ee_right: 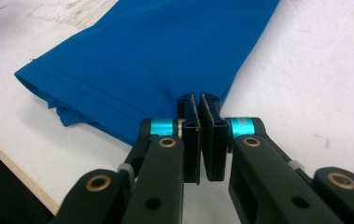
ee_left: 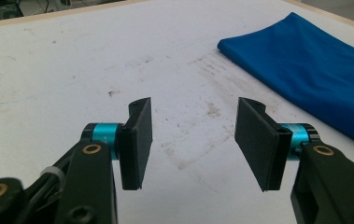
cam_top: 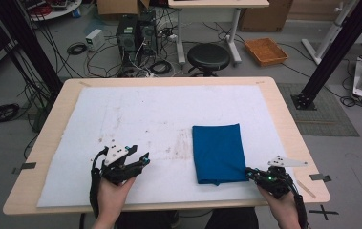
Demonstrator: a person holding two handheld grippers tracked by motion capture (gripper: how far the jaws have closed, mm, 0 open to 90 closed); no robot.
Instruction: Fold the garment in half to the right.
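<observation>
Pale wood edges the bench [cam_top: 283,114], which is topped by a stained white sheet [cam_top: 135,114]. On it, right of centre, lies a folded blue cloth [cam_top: 218,152], smooth, rectangular, hemmed along one side. Jaws pressed together, the right hand-held gripper [ee_right: 201,105] pinches the cloth's near right corner. Well to the left, the left hand-held gripper [ee_left: 191,140] holds its flat black pads wide apart over bare sheet, gripping nothing.
</observation>
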